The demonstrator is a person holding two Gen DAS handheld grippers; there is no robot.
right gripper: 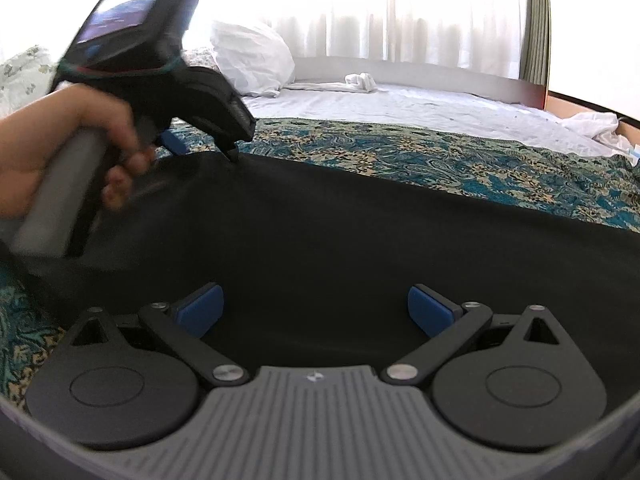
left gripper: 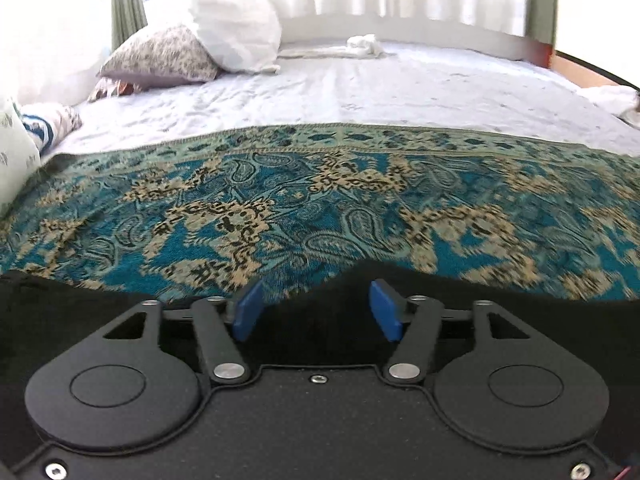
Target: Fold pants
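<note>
The black pants (right gripper: pixel 360 232) are lying spread across a teal paisley bedspread (left gripper: pixel 320 208) on the bed, near its foot end, with the white sheet (left gripper: pixel 400 88) and 2 pillows (left gripper: pixel 200 48) well beyond them. They are reading as a broad, dark, matte sheet of cloth with almost no visible seams or creases. In the left wrist view their far edge is dipping into a shallow notch between 2 raised humps, which suggests the fabric is slightly lifted or bunched there.

The left tool (left gripper: pixel 318 312) is sitting low over that edge with its blue pads (left gripper: pixel 248 312) spread apart and nothing between them. It is probably lining up to take the hem. In the right wrist view the left hand (right gripper: pixel 80 152) is gripping its handle, and the tool's tip is appearing to touch the upper edge of the pants.

The right tool (right gripper: pixel 316 312) is hovering over the middle of the cloth, its pads wide apart and gripping nothing. Placing 1 tool at the edge and 1 over the body seems meant to allow lifting 1 part while the rest is staying flat for a clean fold, which is not yet begun.
</note>
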